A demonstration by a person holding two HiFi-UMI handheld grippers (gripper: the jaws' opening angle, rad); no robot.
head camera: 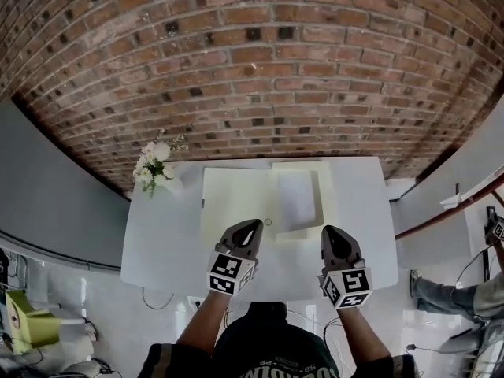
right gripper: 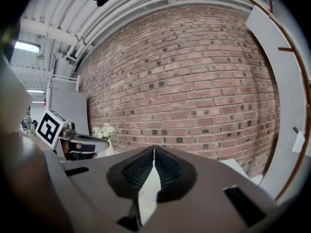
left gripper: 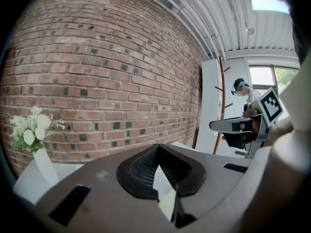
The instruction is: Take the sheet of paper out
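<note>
A pale yellow folder [head camera: 228, 199] lies open on the white table [head camera: 157, 242]. A white sheet of paper [head camera: 296, 198] rests in its right half. My left gripper [head camera: 253, 224] hovers over the folder's near edge, jaws meeting at the tips, nothing held. My right gripper [head camera: 329, 231] is just off the folder's near right corner, also shut and empty. In the left gripper view the shut left gripper [left gripper: 158, 146] points at the brick wall; the right gripper view shows the right gripper [right gripper: 154, 148] the same way. The sheet itself is barely visible in either gripper view.
A small vase of white flowers [head camera: 153, 168] stands at the table's far left corner. A brick wall [head camera: 252, 61] runs behind the table. A person [head camera: 465, 298] is at the right edge, beyond the table. A yellow-green object [head camera: 31, 321] sits on the floor at lower left.
</note>
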